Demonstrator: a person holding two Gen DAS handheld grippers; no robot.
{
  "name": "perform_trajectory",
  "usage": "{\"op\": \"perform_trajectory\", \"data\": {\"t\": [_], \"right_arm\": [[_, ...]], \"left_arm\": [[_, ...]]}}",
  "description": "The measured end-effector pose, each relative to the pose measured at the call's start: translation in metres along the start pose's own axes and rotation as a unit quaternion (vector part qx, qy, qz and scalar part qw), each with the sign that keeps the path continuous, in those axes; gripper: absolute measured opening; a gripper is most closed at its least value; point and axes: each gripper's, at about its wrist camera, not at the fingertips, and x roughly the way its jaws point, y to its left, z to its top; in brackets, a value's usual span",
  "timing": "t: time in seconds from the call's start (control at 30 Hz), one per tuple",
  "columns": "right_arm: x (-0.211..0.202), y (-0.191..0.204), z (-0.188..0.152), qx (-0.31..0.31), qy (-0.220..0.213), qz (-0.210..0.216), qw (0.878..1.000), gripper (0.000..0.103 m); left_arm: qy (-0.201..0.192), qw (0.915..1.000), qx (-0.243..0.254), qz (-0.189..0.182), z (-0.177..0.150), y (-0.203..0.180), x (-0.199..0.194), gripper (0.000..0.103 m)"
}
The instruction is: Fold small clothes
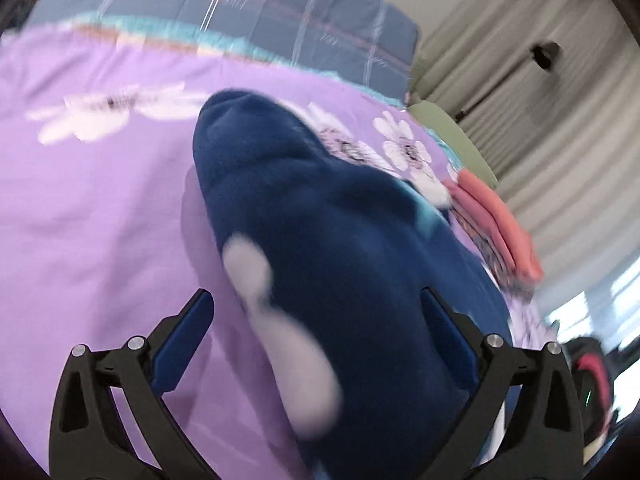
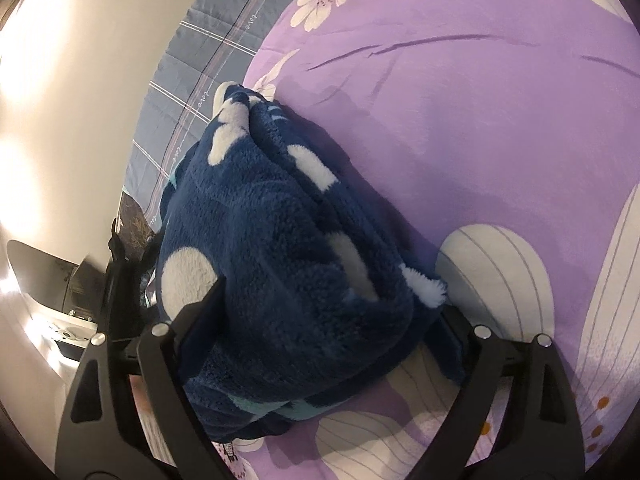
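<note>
A navy fleece garment (image 1: 320,220) with white spots lies bunched on the purple flowered bed sheet (image 1: 100,200). The left wrist view is blurred. My left gripper (image 1: 316,296) stands wide open over the garment's near end; its left pad is clear of the fabric and its right finger lies alongside it. In the right wrist view the same garment (image 2: 280,240) fills the gap of my right gripper (image 2: 332,300), whose jaws stand wide. The fabric rests against the left fingertip (image 2: 218,288) and drapes over the right one, hiding it. The bundle sits on the sheet (image 2: 480,120).
A grey-blue checked quilt (image 1: 280,8) (image 2: 208,60) borders the sheet on its far side. Folded pink clothes (image 1: 496,224) lie at the bed's right edge, with striped curtains (image 1: 540,100) beyond. A white wall (image 2: 60,100) and a dark box (image 2: 48,276) stand left of the bed.
</note>
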Motion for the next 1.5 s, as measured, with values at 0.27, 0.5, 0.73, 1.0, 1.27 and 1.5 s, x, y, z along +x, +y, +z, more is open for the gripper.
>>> {"op": "perform_trajectory", "data": {"t": [0.27, 0.5, 0.73, 1.0, 1.27, 1.5], "right_arm": [[-0.004, 0.006, -0.002, -0.041, -0.016, 0.001, 0.999, 0.078], [-0.032, 0.070, 0.029, -0.166, -0.057, 0.014, 0.984, 0.055], [0.009, 0.195, 0.114, -0.303, -0.058, 0.084, 0.948, 0.055], [0.164, 0.329, 0.167, -0.385, -0.022, 0.104, 0.917, 0.055], [0.327, 0.344, 0.163, -0.388, 0.039, 0.011, 0.921, 0.060], [0.368, 0.275, 0.140, -0.328, 0.062, -0.075, 0.940, 0.079]], "left_arm": [[0.014, 0.9974, 0.070, -0.012, 0.030, -0.006, 0.040, 0.075], [-0.060, 0.9867, 0.151, 0.002, 0.040, -0.048, -0.027, 0.049], [-0.197, 0.9652, 0.152, 0.080, 0.110, -0.046, -0.129, 0.049], [-0.270, 0.9388, 0.084, 0.196, 0.202, 0.030, -0.161, 0.049], [-0.219, 0.9369, -0.004, 0.273, 0.213, 0.138, -0.076, 0.057], [-0.142, 0.9168, 0.007, 0.373, 0.166, 0.181, -0.028, 0.077]]}}
